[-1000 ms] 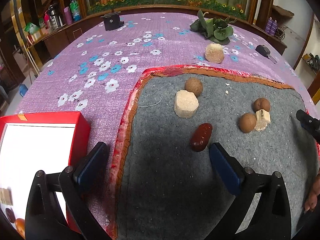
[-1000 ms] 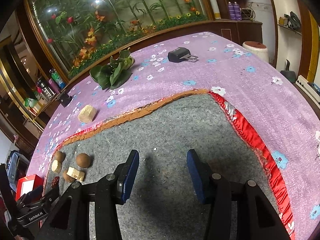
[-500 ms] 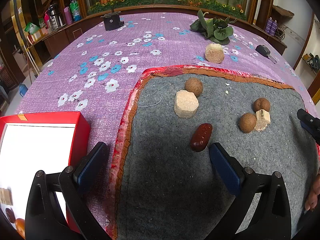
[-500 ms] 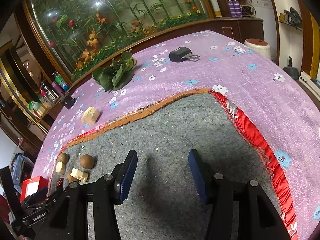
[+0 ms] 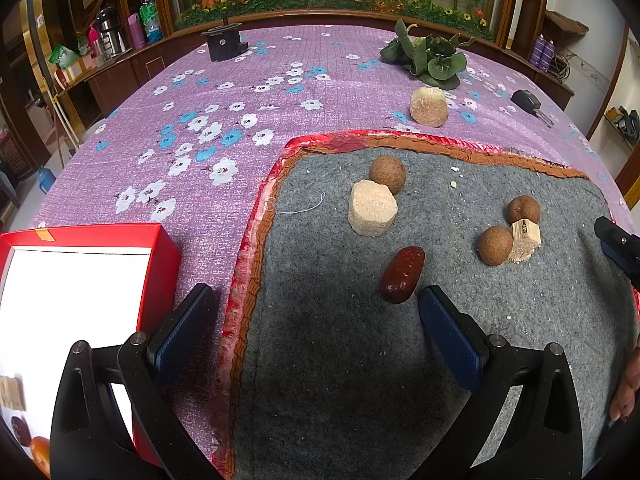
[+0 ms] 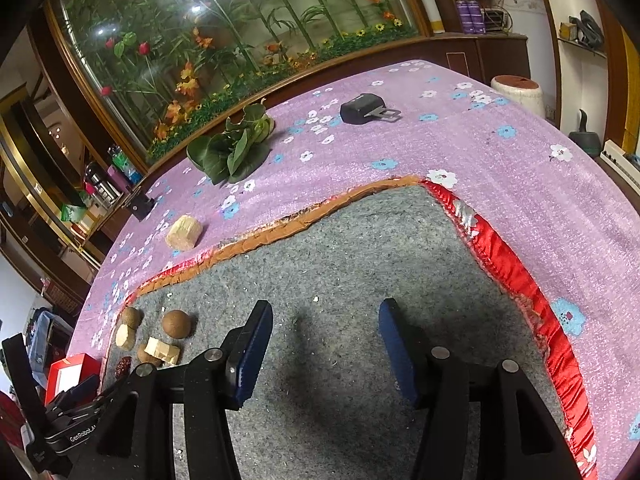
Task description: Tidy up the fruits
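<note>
On the grey felt mat (image 5: 360,360) lie a dark red date (image 5: 402,274), three round brown fruits (image 5: 387,173) (image 5: 523,209) (image 5: 495,245), a pale hexagonal block (image 5: 372,208) and a small pale chunk (image 5: 525,239). My left gripper (image 5: 316,328) is open and empty, its right finger just below the date. A red box (image 5: 80,280) with a white inside sits at left, with fruit pieces in its near corner (image 5: 24,432). My right gripper (image 6: 326,352) is open and empty over bare mat; the fruits (image 6: 176,323) lie to its left.
Another pale block (image 5: 429,106) lies on the purple flowered cloth (image 5: 240,92) beyond the mat. Green leafy vegetables (image 5: 428,58), a black stand (image 5: 222,42) and a black belt buckle (image 6: 362,108) sit farther back. The mat has a red and orange border (image 6: 500,264).
The left gripper has hardly moved. The right gripper's view has shifted slightly, tilting so the fruits sit a little more to the right in its view.
</note>
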Demonstrator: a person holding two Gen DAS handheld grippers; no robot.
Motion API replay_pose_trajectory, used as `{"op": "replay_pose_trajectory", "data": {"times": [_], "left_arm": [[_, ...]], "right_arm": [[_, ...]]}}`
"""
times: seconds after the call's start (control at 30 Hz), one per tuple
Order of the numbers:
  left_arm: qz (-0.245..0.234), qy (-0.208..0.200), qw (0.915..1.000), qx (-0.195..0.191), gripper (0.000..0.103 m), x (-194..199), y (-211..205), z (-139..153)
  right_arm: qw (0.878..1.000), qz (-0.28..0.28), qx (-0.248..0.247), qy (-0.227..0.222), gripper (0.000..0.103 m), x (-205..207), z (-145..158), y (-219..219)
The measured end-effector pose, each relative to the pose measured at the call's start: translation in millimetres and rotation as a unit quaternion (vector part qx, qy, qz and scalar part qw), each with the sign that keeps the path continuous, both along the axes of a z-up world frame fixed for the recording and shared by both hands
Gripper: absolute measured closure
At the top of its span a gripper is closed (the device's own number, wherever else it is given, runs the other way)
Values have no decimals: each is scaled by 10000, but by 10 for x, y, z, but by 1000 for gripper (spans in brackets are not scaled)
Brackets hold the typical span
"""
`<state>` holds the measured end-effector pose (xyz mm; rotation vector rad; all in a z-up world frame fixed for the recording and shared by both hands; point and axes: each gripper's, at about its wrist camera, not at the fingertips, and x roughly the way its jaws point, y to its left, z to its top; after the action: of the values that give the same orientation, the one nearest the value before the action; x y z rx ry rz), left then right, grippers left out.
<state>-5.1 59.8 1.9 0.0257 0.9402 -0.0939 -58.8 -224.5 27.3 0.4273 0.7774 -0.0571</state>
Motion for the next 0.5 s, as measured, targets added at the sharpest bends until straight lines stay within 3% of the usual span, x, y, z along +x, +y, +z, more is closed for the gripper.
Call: {"op": "replay_pose_trajectory", "data": {"times": [0.5], "left_arm": [[2,1,10000,0,0,1,1,-1]], "right_arm": [[9997,-128,170,-145,49,-49,31,-77]]}}
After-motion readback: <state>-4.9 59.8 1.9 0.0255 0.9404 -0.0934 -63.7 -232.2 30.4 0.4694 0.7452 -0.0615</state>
